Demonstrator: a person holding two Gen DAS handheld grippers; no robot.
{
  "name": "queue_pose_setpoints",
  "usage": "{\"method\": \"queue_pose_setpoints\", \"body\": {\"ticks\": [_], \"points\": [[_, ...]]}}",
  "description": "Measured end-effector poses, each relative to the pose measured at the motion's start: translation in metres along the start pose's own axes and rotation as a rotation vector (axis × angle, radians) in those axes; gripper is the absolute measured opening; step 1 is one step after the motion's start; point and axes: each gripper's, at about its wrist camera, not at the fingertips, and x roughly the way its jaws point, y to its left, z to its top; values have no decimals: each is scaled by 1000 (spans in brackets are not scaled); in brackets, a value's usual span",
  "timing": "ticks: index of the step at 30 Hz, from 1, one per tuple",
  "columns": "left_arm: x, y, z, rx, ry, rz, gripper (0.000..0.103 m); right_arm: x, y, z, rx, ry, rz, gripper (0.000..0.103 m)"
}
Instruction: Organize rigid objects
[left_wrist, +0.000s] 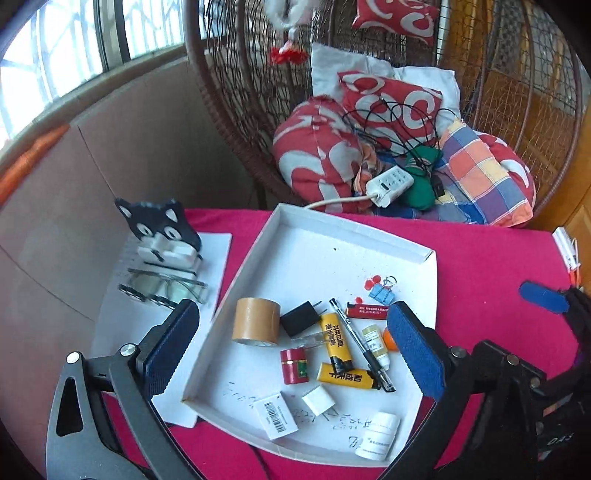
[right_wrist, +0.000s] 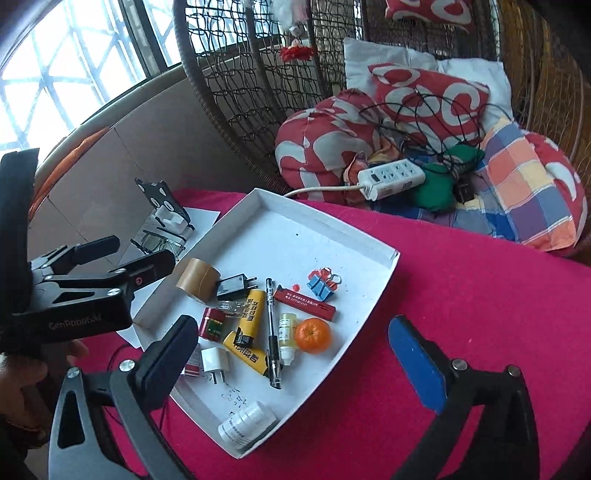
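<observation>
A white tray (left_wrist: 314, 251) on the red tablecloth holds several small items: a brown tape roll (left_wrist: 256, 321), a black plug (left_wrist: 300, 318), two yellow tubes (left_wrist: 336, 341), a black pen (left_wrist: 360, 347), a red lighter (left_wrist: 367, 310), a blue binder clip (left_wrist: 382, 291) and a white pill bottle (left_wrist: 378, 435). An orange (right_wrist: 313, 335) lies near the tray's right side. My left gripper (left_wrist: 293, 347) hangs open above the tray, gripping nothing. My right gripper (right_wrist: 293, 360) is open too, over the tray's near corner, with nothing between its pads.
A black cat-shaped stand (left_wrist: 162, 225) and glasses (left_wrist: 166, 288) sit on white paper left of the tray. Behind the table a wicker chair holds cushions and a white power strip (left_wrist: 389, 182). A brown cardboard wall rises on the left. A hand holds the left gripper (right_wrist: 92, 273).
</observation>
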Motion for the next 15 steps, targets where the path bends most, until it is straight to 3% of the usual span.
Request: {"method": "queue_pose_setpoints", "body": {"ticks": [5, 10, 15], "points": [[-43, -22, 2, 25, -53, 73, 103, -41, -7, 2, -50, -81, -44, 103], [-89, -44, 1, 28, -128, 88, 103, -92, -19, 2, -94, -223, -113, 103], [-135, -56, -1, -71, -201, 68, 103, -143, -36, 0, -109, -356, -149, 103]]}}
